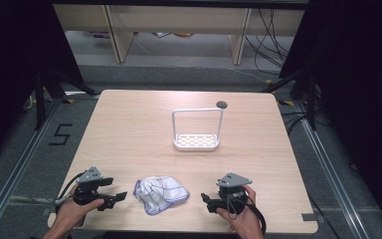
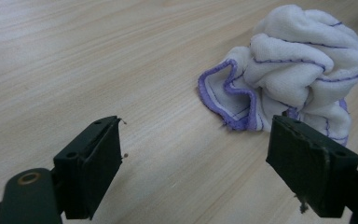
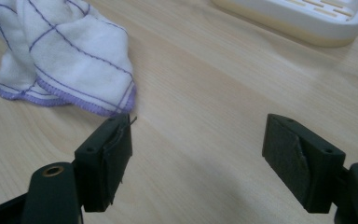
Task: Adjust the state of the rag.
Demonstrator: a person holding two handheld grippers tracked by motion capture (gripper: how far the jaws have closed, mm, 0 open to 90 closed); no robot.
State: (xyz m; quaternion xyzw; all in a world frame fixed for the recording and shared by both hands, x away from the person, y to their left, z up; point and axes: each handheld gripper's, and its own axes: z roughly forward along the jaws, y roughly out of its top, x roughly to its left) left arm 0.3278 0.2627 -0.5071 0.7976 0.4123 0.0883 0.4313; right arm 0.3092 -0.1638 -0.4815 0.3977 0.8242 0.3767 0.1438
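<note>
From above, I hold the left gripper (image 1: pixel 115 197) and right gripper (image 1: pixel 205 198) low, flanking the crumpled cloth (image 1: pixel 160 194) at the table's (image 1: pixel 129 129) near edge. My left gripper view: jaws spread, empty, cloth (image 2: pixel 293 70) just ahead. Right gripper view: jaws spread, cloth (image 3: pixel 60 56) ahead-left.

A black numeral "5" (image 1: pixel 60 134), made of tape strips, stands on the grey carpeted floor (image 1: pixel 25 149) at nine o'clock of the light wooden table (image 1: pixel 129 129).
</note>
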